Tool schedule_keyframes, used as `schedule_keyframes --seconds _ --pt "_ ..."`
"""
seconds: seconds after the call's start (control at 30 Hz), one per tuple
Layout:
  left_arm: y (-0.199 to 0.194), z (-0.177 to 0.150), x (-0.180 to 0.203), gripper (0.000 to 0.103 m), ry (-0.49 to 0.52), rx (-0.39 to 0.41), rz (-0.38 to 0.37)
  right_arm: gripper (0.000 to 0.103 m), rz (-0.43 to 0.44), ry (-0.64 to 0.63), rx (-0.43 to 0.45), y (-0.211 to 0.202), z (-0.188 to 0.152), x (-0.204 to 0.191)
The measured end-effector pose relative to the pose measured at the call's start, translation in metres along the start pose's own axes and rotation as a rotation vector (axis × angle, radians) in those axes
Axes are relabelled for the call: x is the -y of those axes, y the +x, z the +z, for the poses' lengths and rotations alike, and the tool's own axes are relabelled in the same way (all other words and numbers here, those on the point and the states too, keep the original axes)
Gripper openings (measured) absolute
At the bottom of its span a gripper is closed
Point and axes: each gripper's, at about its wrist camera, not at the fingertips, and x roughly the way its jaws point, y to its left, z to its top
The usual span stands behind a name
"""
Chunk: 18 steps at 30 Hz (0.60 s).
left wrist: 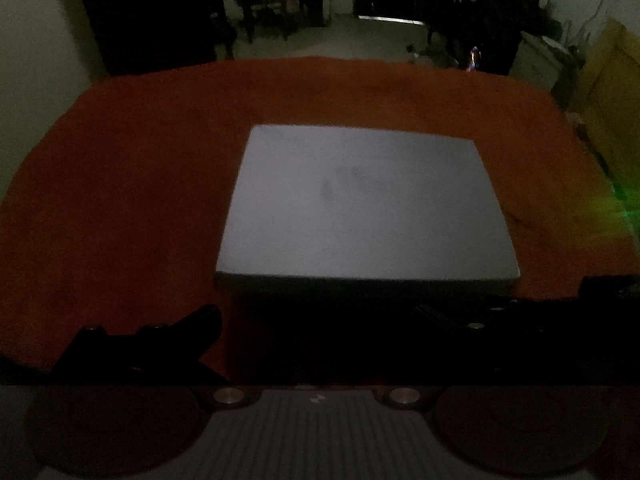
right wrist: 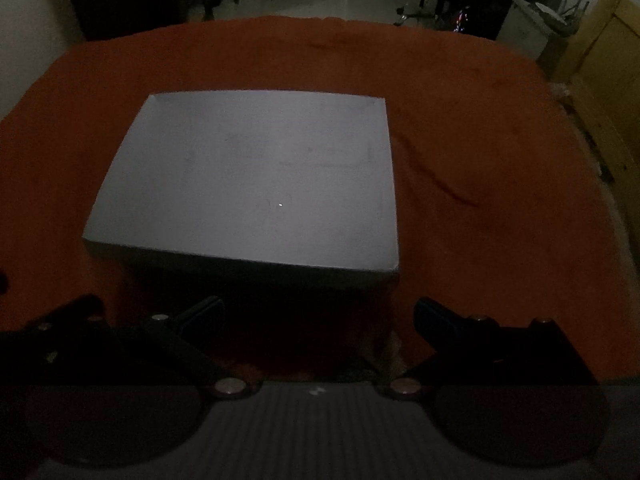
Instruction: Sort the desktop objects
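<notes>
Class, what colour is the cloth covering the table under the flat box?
Orange-red cloth, clearest in the right wrist view.

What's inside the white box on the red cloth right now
Nothing visible: the white box shows only a bare pale floor and low walls. It sits on the red cloth. The dim light could hide something tiny against the near wall.

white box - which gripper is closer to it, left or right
Hard to call, roughly equal. Left gripper and right gripper both sit open just short of the white box near edge, neither touching it.
</notes>
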Motion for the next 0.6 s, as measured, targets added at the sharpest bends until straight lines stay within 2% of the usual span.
schedule_keyframes --seconds 0.13,0.6 --pt "0.0039 0.0007 0.0 0.103 0.005 -0.035 -0.008 0.103 -0.006 -0.004 -0.025 0.0047 -0.0002 -0.0008" --pt "0.0045 -0.0003 0.0024 0.103 0.02 -0.04 -0.015 0.103 -0.017 -0.004 -0.016 0.0095 0.0025 0.001"
